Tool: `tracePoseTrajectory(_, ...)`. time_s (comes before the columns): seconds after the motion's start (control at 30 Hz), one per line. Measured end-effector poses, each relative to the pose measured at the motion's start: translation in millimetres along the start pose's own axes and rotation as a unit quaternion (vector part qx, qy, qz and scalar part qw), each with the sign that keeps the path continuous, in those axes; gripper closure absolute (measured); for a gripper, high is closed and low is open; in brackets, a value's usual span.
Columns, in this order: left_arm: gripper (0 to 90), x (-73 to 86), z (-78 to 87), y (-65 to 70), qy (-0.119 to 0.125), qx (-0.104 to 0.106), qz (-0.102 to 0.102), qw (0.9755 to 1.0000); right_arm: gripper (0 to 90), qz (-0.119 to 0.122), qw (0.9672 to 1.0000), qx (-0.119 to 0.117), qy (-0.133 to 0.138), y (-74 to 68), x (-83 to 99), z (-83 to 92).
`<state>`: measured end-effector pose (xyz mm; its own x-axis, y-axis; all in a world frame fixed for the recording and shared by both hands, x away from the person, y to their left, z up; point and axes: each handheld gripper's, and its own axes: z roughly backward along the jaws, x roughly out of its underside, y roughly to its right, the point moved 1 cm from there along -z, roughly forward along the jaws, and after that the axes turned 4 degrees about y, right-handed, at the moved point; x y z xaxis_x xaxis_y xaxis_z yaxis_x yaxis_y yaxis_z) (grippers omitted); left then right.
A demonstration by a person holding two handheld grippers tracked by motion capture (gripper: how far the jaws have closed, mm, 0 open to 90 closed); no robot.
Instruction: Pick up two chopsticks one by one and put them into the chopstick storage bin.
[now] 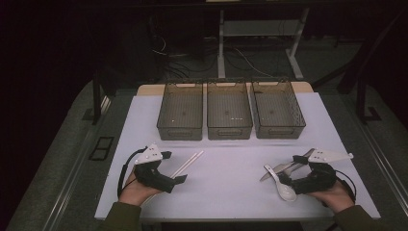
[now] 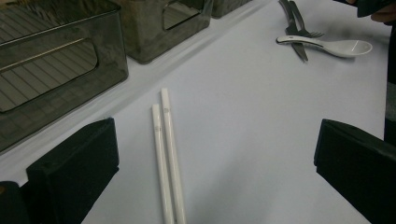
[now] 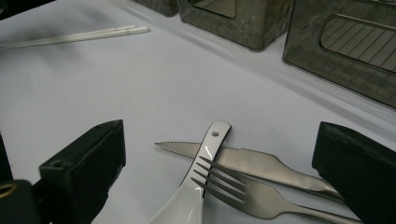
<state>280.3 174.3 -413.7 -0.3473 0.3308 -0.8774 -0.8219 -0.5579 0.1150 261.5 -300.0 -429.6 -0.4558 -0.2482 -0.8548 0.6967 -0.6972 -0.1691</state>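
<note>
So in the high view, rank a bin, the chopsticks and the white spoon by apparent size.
1. Left bin, clearly largest, though farthest away.
2. Chopsticks, long and thin, partly hidden by the left gripper.
3. White spoon, shortest; its handle lies across a knife and fork.

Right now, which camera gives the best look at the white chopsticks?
The left gripper view: the white chopsticks lie side by side, close up, between its open jaws. The high view shows them small beside the left gripper; the right gripper view shows them far off at its top left edge.
</note>
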Motion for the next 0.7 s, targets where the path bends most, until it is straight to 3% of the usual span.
tracePoseTrajectory(0.27,0.0,-2.0,-1.1,0.0,0.002,0.004,0.006,1.0,2.8,-0.001,1.0,0.001,0.003,1.4,0.8,3.1)
tracePoseTrajectory(0.7,0.0,-11.6,-4.0,-0.2,0.0,0.0,-0.01,1.0,2.8,-0.005,0.9999,0.004,0.009,1.7,1.8,4.6)
